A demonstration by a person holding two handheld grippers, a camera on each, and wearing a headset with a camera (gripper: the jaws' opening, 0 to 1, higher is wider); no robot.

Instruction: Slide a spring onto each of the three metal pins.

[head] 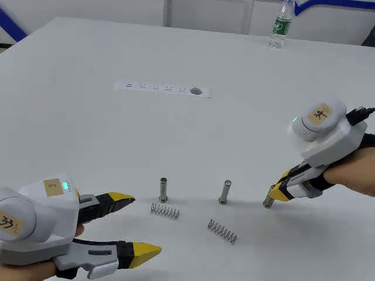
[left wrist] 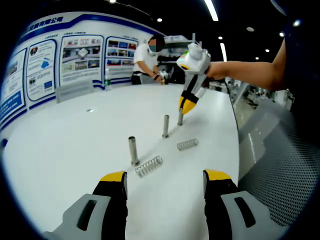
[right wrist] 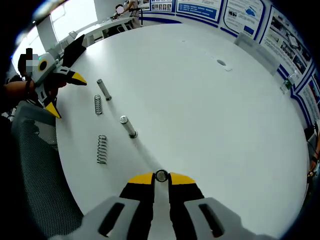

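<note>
Two bare metal pins (head: 163, 189) (head: 225, 191) stand upright on the white table (head: 88, 134). One loose spring (head: 164, 211) lies beside the left pin; another spring (head: 222, 230) lies in front of the middle pin. At the right, my right gripper (head: 275, 196) is shut on a third spring (head: 269, 201) that stands upright on the table; its top ring (right wrist: 161, 175) sits between the yellow tips. I cannot tell whether a pin is inside it. My left gripper (head: 137, 225) hovers open at the near left, its jaws (left wrist: 165, 180) wide apart and pointing toward the left pin (left wrist: 132, 150).
A white power strip (head: 163, 89) lies flat farther back. A water bottle (head: 282, 24) stands at the far edge. In the left gripper view, the table's rounded edge (left wrist: 239, 150) runs along the right, and a person (left wrist: 145, 60) stands behind the far end.
</note>
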